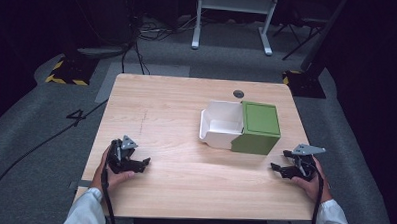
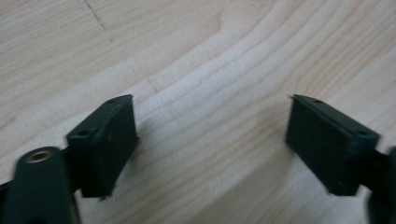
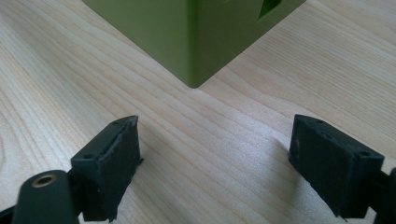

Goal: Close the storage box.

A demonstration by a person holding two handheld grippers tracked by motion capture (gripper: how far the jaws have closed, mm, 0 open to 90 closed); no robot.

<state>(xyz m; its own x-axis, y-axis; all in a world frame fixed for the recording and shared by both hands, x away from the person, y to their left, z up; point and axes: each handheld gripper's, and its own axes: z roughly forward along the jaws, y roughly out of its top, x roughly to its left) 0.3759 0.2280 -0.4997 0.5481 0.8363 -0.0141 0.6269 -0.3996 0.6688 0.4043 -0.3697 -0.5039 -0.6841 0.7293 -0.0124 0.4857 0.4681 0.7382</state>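
A green box [image 1: 257, 128] stands right of the table's middle, with a white open drawer [image 1: 220, 125] sticking out of its left side. The drawer looks empty. My left gripper [image 1: 142, 163] rests near the table's front left, held in a hand, its jaws wide apart over bare wood [image 2: 212, 135]. My right gripper [image 1: 280, 167] sits at the front right, a little in front of the box and apart from it. In the right gripper view its jaws stand open [image 3: 215, 158] with nothing between them, and a corner of the green box [image 3: 196, 42] rises just ahead.
The wooden table [image 1: 177, 101] has a round cable hole [image 1: 238, 94] at its back edge. Cables trail from both grippers off the front edge. Grey carpet, floor cables and a white desk frame [image 1: 235, 18] lie beyond the table.
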